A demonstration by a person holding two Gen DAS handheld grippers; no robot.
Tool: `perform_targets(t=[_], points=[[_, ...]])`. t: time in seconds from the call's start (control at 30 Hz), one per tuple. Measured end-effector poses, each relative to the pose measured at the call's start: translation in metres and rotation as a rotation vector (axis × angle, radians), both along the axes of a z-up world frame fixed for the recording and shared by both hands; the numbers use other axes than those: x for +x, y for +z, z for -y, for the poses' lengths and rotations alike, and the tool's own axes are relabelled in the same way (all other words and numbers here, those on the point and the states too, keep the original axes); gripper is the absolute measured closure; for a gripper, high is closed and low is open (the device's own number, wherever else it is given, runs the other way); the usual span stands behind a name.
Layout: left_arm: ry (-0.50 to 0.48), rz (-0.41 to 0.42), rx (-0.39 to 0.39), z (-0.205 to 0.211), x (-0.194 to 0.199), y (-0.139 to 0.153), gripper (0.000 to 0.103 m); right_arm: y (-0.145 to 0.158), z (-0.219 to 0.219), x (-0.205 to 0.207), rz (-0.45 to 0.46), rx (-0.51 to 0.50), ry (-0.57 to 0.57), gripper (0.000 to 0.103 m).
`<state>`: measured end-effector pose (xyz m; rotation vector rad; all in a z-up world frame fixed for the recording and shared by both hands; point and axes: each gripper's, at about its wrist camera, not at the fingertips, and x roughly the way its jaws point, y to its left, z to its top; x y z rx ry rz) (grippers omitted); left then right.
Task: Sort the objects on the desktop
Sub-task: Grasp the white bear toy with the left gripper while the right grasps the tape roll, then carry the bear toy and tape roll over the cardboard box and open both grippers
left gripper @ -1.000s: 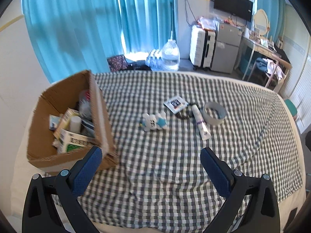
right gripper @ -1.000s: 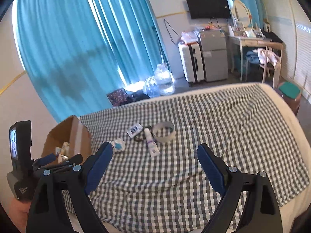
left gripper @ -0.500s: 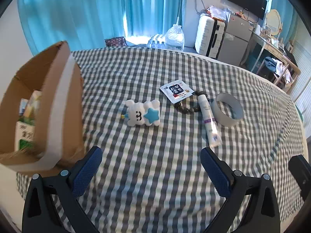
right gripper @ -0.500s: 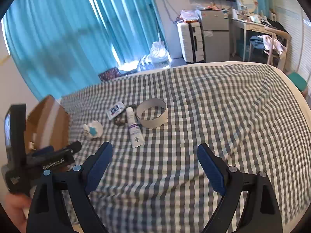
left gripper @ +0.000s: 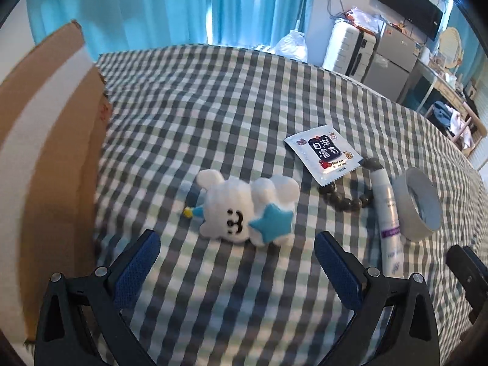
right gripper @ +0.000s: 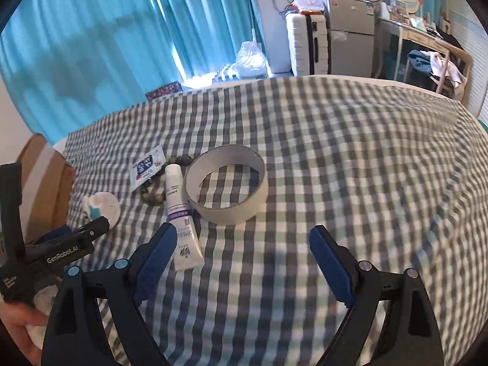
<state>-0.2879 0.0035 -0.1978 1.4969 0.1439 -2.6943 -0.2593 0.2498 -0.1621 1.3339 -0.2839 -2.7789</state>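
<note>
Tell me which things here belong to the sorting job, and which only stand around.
For the job: plush toy, sachet, bead bracelet, tube, tape ring, cardboard box.

Around only: curtains, suitcase, water jug.

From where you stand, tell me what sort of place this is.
Probably a lived-in bedroom or studio flat. A white suitcase stands beside a small grey fridge, teal curtains cover the window, and the work surface looks like a bed under a checked cloth.
</note>
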Motion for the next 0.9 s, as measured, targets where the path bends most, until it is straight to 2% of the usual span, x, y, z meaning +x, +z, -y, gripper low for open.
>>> perform_targets(t=[0.2,0.3,0.37,0.4,0.43,0.57,0.63,0.67,0.77,0.9], points=[[-0.019,0.007,-0.02,0.003,-0.015,-0.016,0.0,-0.014,0.009,-0.022,0.023,0.008,0.024,0.014],[-0.025,-0.009,0.024,0.01,-0.017,-0.018,0.0,-0.017,0.013,-0.032,0.025,0.032,0.029,0.014],[-0.008,-0.024,0.008,0.014,-0.015,-0.016,0.008,-0.021,0.015,-0.042,0.033,0.053,0.033,0.014],[-0.015,-0.028,0.012,0.015,-0.013,-0.015,0.017,-0.024,0.016,-0.045,0.038,0.066,0.032,0.014],[-0.023,-0.032,0.022,0.017,-0.011,-0.013,0.021,-0.027,0.015,-0.048,0.039,0.069,0.033,0.014],[-0.05,-0.037,0.007,0.017,-0.004,-0.011,0.021,-0.033,0.017,-0.058,0.04,0.055,0.03,0.014],[-0.054,-0.041,0.019,0.018,-0.001,-0.009,0.021,-0.033,0.019,-0.062,0.04,0.054,0.035,0.015],[-0.052,-0.043,0.027,0.018,0.001,-0.007,0.021,-0.032,0.019,-0.062,0.035,0.053,0.041,0.02],[-0.049,-0.043,0.048,0.02,0.008,0.0,0.021,-0.032,0.017,-0.064,0.043,0.023,0.043,0.02],[-0.067,-0.061,0.053,0.021,0.019,0.015,0.021,-0.019,0.003,-0.051,0.021,-0.008,0.016,0.02]])
